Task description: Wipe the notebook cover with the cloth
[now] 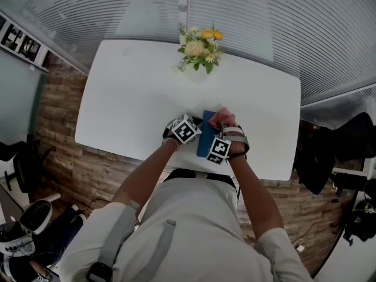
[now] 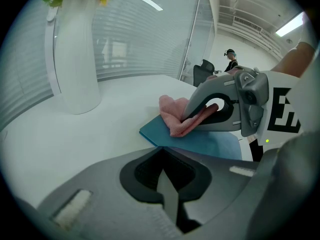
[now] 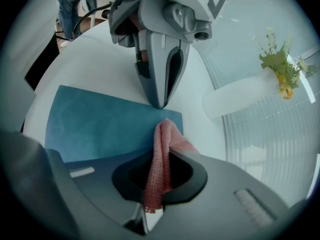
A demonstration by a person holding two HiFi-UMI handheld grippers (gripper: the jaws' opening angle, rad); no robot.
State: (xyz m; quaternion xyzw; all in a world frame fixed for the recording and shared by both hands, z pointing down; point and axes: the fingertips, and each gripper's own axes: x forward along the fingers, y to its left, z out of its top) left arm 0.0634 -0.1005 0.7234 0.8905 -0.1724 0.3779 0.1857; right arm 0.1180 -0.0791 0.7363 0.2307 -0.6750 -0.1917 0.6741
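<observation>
Light is bright, cool and even — long ceiling lights [image 2: 147,0] show as blown-out white bars in the left gripper view, and the white table [image 1: 135,93] reflects so strongly that its surface is nearly washed out, with only faint, soft-edged shadows. Both gripper views are fisheye, bending straight lines and going black in the corners; their nearest foreground is soft, though the weave of the cloth [image 3: 159,169] stays crisp. The head view is sharp in the middle — darker and bowed toward its edges.

Right tongs [image 3: 158,160] pinch the pink cloth [image 3: 163,143], draped onto the blue notebook [image 3: 100,129].
</observation>
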